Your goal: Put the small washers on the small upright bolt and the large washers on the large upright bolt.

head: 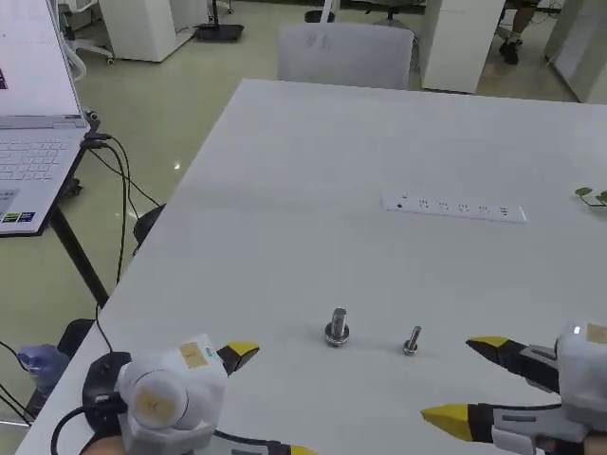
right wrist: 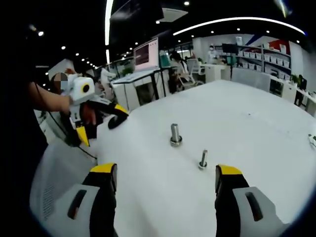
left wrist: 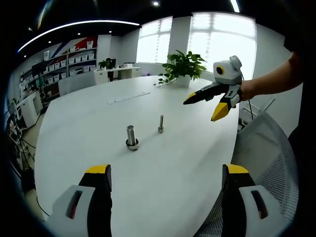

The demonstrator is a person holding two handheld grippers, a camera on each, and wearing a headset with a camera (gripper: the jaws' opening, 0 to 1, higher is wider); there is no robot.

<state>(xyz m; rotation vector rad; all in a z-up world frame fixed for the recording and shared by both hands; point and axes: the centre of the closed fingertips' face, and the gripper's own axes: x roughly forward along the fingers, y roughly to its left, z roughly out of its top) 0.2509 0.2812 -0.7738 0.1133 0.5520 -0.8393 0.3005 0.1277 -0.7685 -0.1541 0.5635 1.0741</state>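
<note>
The large upright bolt [head: 337, 326] stands on the white table [head: 313, 190] with metal rings stacked round its base. To its right stands the small upright bolt [head: 412, 340], also with a ring at its foot. My left gripper [head: 270, 402] is open at the near left of the bolts, nothing between its jaws. My right gripper [head: 465, 379] is open at the near right, also holding nothing. The left gripper view shows the large bolt [left wrist: 131, 137], the small bolt [left wrist: 161, 123] and the right gripper [left wrist: 203, 107]. The right gripper view shows both bolts [right wrist: 175, 135] [right wrist: 203, 159] and the left gripper [right wrist: 101, 123].
A white power strip [head: 453, 208] lies further back on the table. The table's left edge runs diagonally, with cables and a laptop [head: 33, 142] on a stand beyond it. A grey chair [head: 346, 52] stands at the far end. A potted plant [left wrist: 183, 66] sits at the table's right side.
</note>
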